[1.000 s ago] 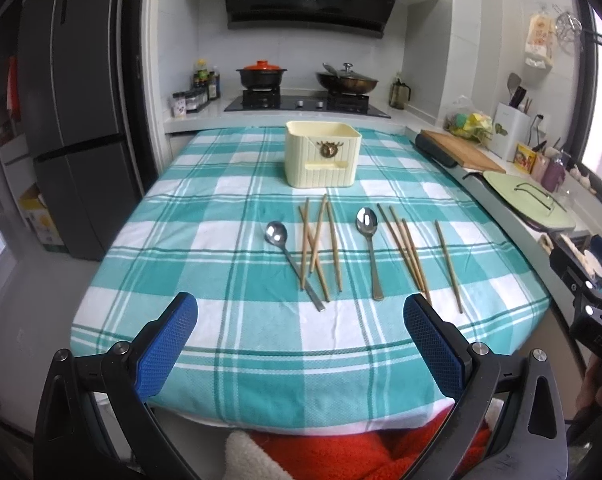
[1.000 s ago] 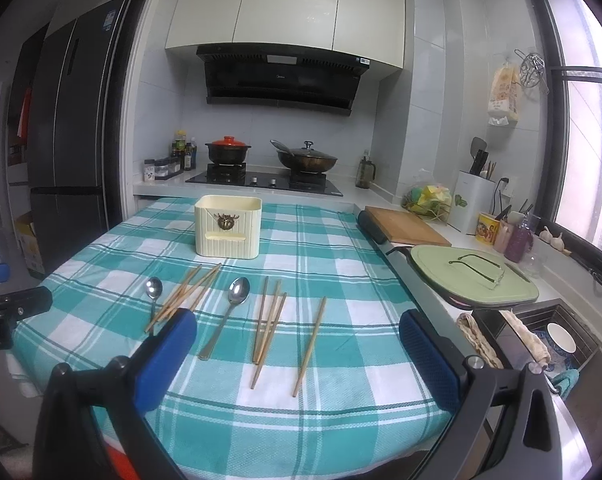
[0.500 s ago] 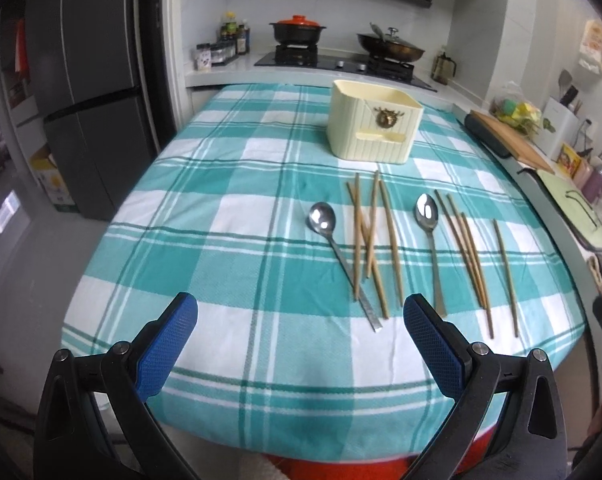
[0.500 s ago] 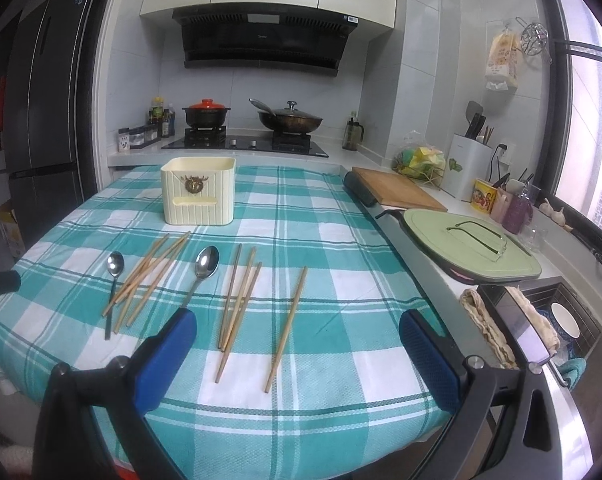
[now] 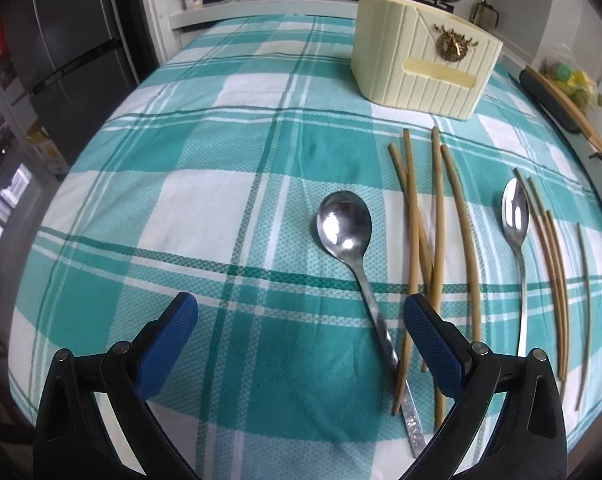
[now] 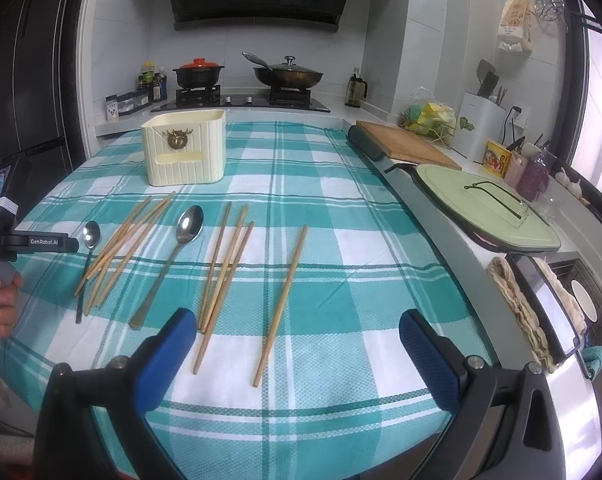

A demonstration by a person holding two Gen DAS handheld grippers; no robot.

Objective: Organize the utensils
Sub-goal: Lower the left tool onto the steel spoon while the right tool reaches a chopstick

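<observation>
A cream utensil holder (image 5: 421,60) stands at the far side of the checked tablecloth; it also shows in the right wrist view (image 6: 185,148). Two metal spoons lie on the cloth, the left spoon (image 5: 347,236) and the right spoon (image 5: 515,216). Several wooden chopsticks (image 5: 435,232) lie between and beside them. My left gripper (image 5: 301,340) is open and empty, low over the cloth, just left of the left spoon's handle. My right gripper (image 6: 293,356) is open and empty above the near table edge, with a single chopstick (image 6: 283,300) between its fingers' lines.
A counter runs along the right with a wooden cutting board (image 6: 405,144), a green lid (image 6: 485,208) and a sink (image 6: 561,300). A stove with pots (image 6: 245,80) is behind the table. A dark fridge (image 5: 61,60) stands at the left.
My left gripper has moved forward and down toward the left spoon and chopsticks. My right gripper has moved slightly closer over the table edge. Nothing on the cloth has moved.
</observation>
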